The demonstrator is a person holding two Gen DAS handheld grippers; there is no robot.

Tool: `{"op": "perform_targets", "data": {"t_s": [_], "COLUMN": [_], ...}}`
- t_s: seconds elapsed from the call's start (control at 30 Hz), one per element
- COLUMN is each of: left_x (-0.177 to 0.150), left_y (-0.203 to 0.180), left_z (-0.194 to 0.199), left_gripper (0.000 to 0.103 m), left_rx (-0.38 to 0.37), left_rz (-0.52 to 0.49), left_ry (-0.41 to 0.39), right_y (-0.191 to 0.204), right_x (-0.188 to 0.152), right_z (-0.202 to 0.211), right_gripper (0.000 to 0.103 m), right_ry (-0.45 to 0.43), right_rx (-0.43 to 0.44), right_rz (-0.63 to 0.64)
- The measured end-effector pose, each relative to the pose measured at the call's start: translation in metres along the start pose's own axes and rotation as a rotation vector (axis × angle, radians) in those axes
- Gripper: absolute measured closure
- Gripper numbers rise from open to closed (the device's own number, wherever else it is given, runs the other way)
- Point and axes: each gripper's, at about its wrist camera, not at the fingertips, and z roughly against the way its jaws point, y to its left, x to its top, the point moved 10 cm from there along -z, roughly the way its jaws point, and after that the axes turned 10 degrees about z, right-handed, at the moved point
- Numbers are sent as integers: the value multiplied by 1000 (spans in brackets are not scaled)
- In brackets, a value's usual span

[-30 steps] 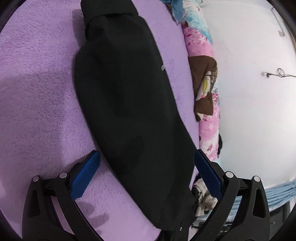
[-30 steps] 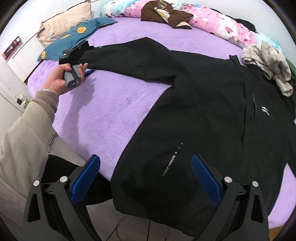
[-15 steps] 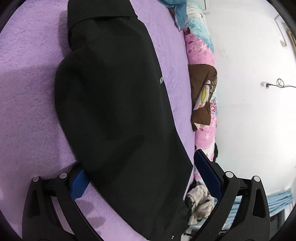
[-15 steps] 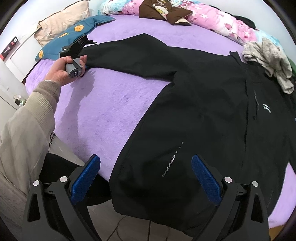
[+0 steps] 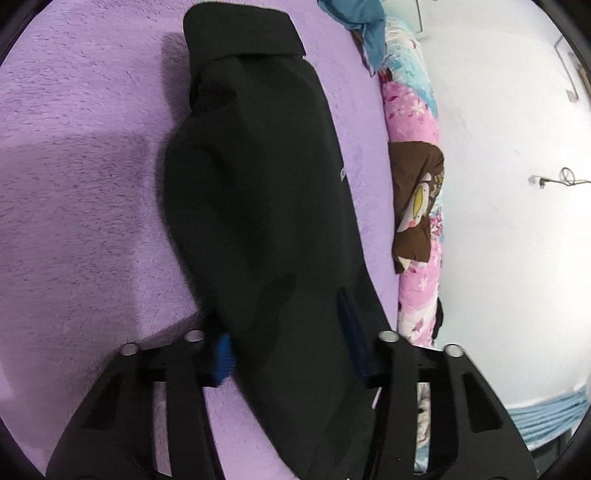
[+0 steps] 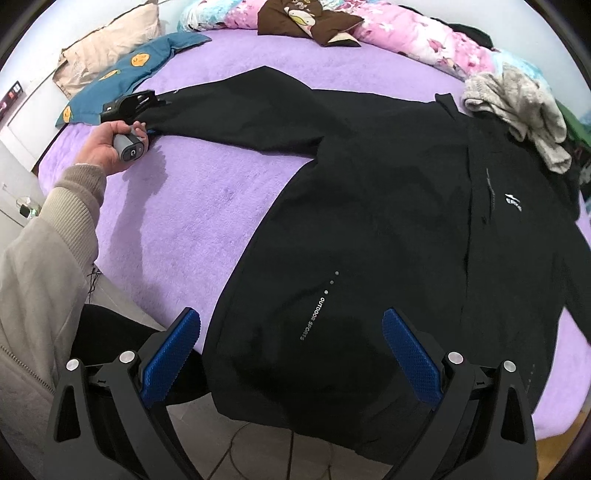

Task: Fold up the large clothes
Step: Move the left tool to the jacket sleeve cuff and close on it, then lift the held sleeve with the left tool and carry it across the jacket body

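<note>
A large black jacket (image 6: 388,221) lies spread front-up on a purple bed (image 6: 192,206), hem hanging over the near edge. Its left sleeve (image 5: 258,206) stretches out toward the pillows. My left gripper (image 5: 288,347) has its blue pads closing around the sleeve near the cuff, with the fabric between them; it also shows in the right wrist view (image 6: 129,107), held by a hand at the sleeve's end. My right gripper (image 6: 291,354) is open and empty, hovering over the jacket's hem.
A blue pillow (image 6: 125,74) and a beige pillow (image 6: 107,44) lie at the far left. A pink floral quilt (image 6: 424,44) with a brown garment (image 6: 306,18) runs along the wall. A grey garment (image 6: 524,103) lies by the collar. Floor shows below the bed edge.
My left gripper moved onto the sleeve and its jaws narrowed from wide open to gripping the fabric. The right gripper stayed open over the hem.
</note>
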Motion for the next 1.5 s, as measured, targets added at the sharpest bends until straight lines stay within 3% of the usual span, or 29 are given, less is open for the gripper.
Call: {"op": "perform_targets", "data": {"t_s": [0.23,0.3,0.57,0.77,0.87,1.17,1.5], "left_x": [1,0,-7,-27,-46,-125,-269], "left_y": [-9,-9,-38,-88,-115,-180,-240], "left_z": [8,8,28,51,59,60,49], "left_gripper": [96,99,101,101,101,101,101], "left_rx": [-16,-17,-37,-11,11,-6,-30], "left_rz": [-54,-53,-145,-315,-427,-659,-1058], "left_ry": [-15,-20,-60,-132,-181,-211,-225], "right_y": [-4,-8,-25,-40,-46,-77,-94], "right_x": [0,3,14,30,44,110,225], "right_z": [6,8,16,31,42,96,192], "right_gripper": [6,6,6,6,6,6,6], "right_ry": [-15,-26,-54,-93,-120,-208,-300], "right_rx": [-9,-21,-58,-95,-94,-93,-112], "right_rz": [-4,-10,-31,-32,-32,-45,36]}}
